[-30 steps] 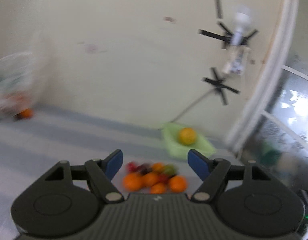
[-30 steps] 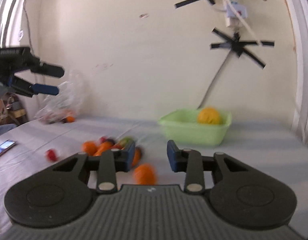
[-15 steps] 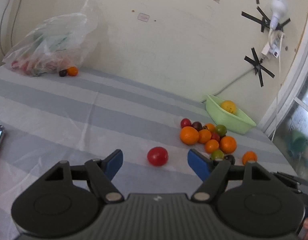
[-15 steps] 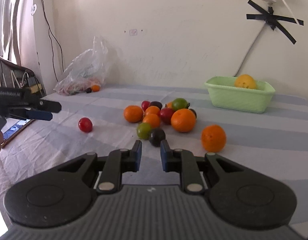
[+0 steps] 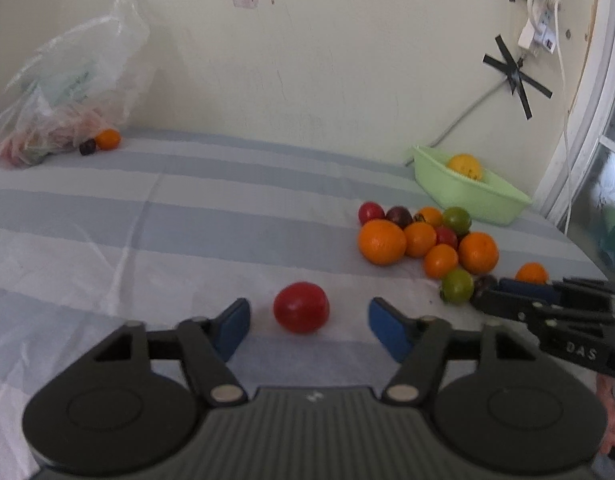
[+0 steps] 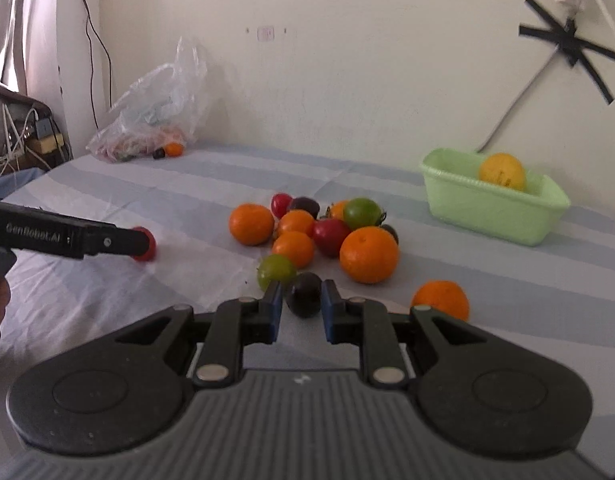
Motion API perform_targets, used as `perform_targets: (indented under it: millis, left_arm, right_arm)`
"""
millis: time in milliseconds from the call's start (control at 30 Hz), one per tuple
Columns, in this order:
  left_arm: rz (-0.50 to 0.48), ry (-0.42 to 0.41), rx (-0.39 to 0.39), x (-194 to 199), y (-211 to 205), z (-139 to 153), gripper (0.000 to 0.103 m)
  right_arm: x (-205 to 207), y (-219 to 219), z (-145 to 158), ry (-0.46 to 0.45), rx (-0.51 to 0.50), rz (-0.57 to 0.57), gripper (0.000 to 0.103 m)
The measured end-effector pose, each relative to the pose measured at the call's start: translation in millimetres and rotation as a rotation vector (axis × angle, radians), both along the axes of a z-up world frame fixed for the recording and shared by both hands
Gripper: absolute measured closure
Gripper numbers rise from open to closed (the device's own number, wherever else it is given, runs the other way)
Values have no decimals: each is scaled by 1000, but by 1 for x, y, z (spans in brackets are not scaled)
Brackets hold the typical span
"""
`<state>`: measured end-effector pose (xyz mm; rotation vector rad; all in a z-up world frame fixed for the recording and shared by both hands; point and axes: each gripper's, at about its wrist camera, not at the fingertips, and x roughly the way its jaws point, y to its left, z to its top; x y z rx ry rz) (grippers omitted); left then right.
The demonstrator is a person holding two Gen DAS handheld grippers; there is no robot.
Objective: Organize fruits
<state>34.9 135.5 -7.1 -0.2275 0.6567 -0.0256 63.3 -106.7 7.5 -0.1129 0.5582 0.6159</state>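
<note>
A lone red tomato (image 5: 301, 307) lies on the striped cloth, just ahead of and between the blue pads of my open left gripper (image 5: 309, 322); it also shows in the right wrist view (image 6: 144, 243). A pile of oranges, tomatoes and dark plums (image 6: 319, 232) lies mid-table. My right gripper (image 6: 302, 306) is open narrowly, its pads on either side of a dark plum (image 6: 304, 299) at the pile's near edge, with small gaps. A green basket (image 6: 493, 204) at the back right holds a yellow fruit (image 6: 501, 171).
A clear plastic bag (image 5: 67, 96) with produce lies at the back left by the wall, an orange (image 5: 108, 139) and a dark fruit beside it. One orange (image 6: 440, 299) sits apart at the right. Cables hang on the wall.
Both grippers moved forward and down toward the fruit. The left now frames the red tomato closely. The right has opened a little and come around the dark plum.
</note>
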Motion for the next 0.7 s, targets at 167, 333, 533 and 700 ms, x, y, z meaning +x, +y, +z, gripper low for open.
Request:
perform_targets:
  millis: [167, 333, 533, 700]
  left_arm:
    - [4, -9, 51, 0, -7, 0, 67]
    - [-48, -11, -44, -10, -14, 7, 71]
    - [-179, -23, -104, -19, -54, 12, 71]
    - [-264, -6, -107, -14, -89, 6, 71]
  right_arm:
    - [12, -2, -3, 38, 4, -6, 72]
    - [5, -13, 0, 44, 50, -24, 77]
    - [-36, -42, 3, 9, 70, -33, 77]
    - [-60, -65, -3, 36, 89, -65, 77]
